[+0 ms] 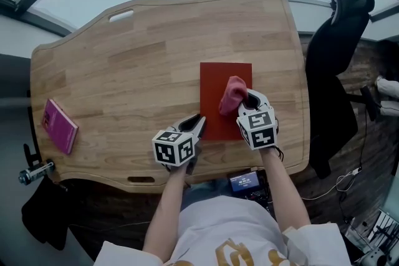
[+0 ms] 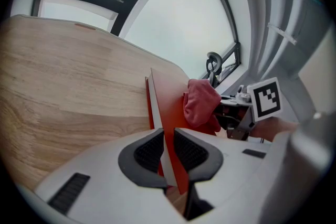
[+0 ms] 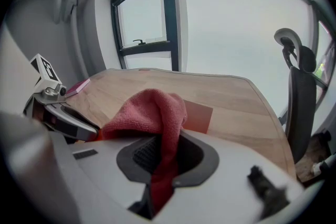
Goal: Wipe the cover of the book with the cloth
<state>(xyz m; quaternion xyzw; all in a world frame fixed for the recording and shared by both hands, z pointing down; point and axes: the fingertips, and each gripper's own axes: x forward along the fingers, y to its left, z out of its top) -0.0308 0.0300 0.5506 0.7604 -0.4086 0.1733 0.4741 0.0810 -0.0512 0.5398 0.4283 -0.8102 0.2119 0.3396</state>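
Two grippers share the work. The left gripper [image 2: 167,153] is clamped on the near left edge of the red book [image 1: 216,79], with that edge seated between both pads. This hold probably anchors the book against sliding under wiping pressure. The right gripper [image 3: 164,153] is closed on a pink-red cloth [image 3: 149,110]. Its bunched free part rests on the cover, right of the middle, so fabric rather than jaws meets the surface. The book lies flat on the wooden table [image 1: 124,53], toward the near right side. A smaller pink book [image 1: 60,126] lies well apart at the left, and a black office chair [image 1: 340,34] stands beyond the right edge; neither obstructs a stroke. Only the left gripper itself limits travel toward the near left corner.
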